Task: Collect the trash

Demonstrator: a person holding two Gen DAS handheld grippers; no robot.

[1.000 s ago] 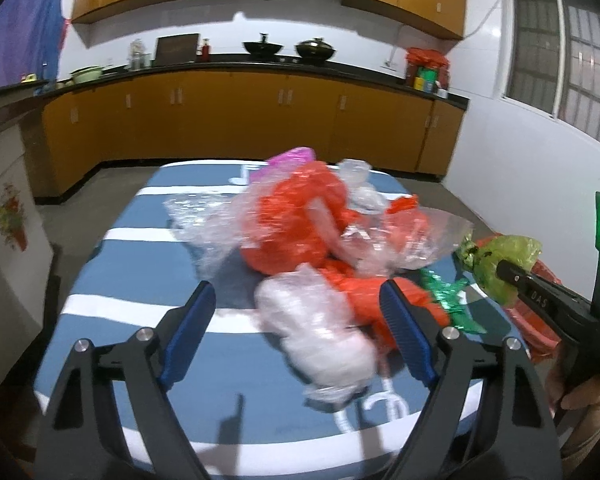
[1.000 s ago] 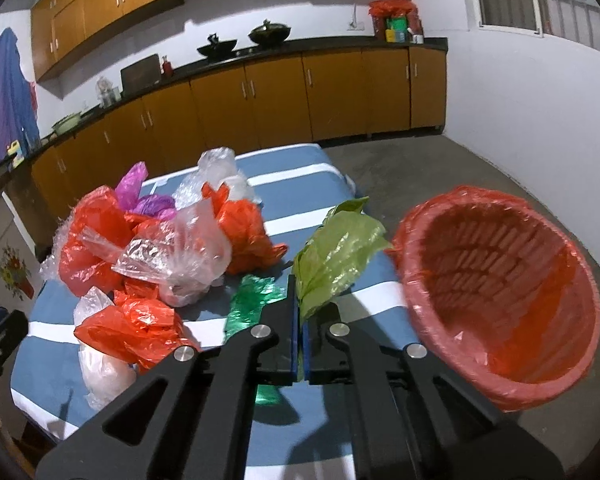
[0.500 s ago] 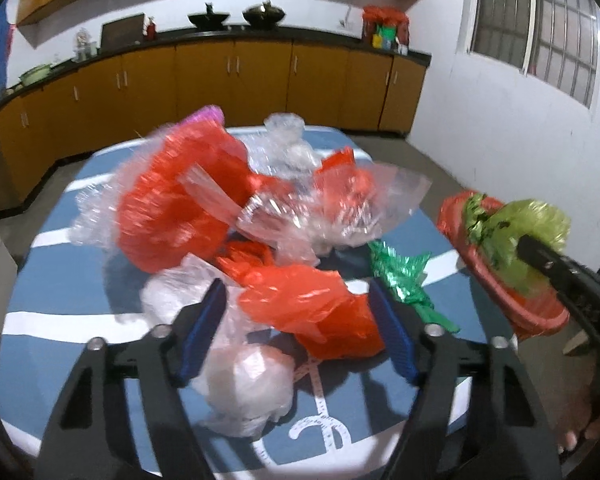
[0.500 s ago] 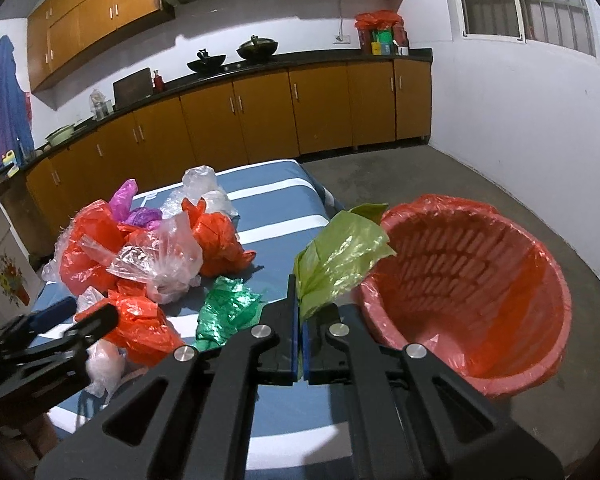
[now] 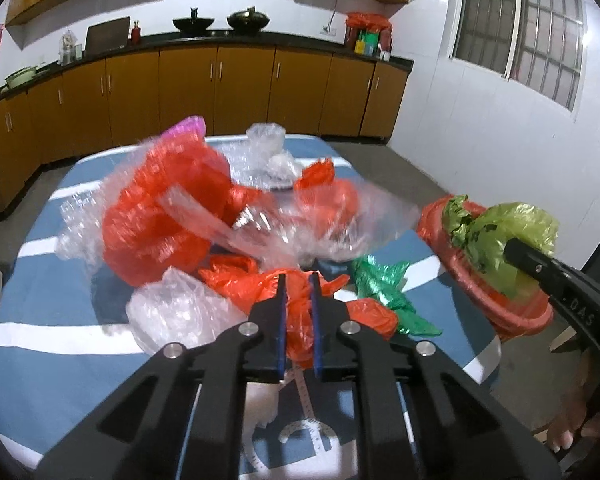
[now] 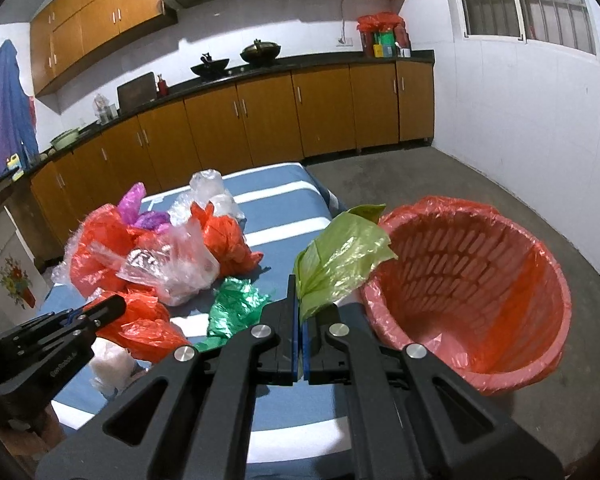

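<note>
A heap of crumpled plastic bags, red point(image 5: 168, 216), clear point(image 5: 172, 312) and green point(image 5: 384, 288), lies on the blue striped table point(image 5: 40, 360). My left gripper point(image 5: 299, 280) is shut on a red plastic bag point(image 5: 300, 320) at the heap's near edge. My right gripper point(image 6: 299, 280) is shut on a yellow-green plastic bag point(image 6: 344, 256) and holds it at the rim of the red basket point(image 6: 476, 300), which is lined with a red bag. The right gripper and green bag also show in the left wrist view point(image 5: 500, 236).
Brown kitchen cabinets point(image 6: 268, 120) with a black counter run along the far wall. The basket stands on the concrete floor point(image 6: 500, 192) off the table's right edge. A white wall with a window point(image 5: 532, 32) is at the right.
My left gripper has moved forward and closed on the near red bag. My right gripper has carried the yellow-green bag closer to the basket rim.
</note>
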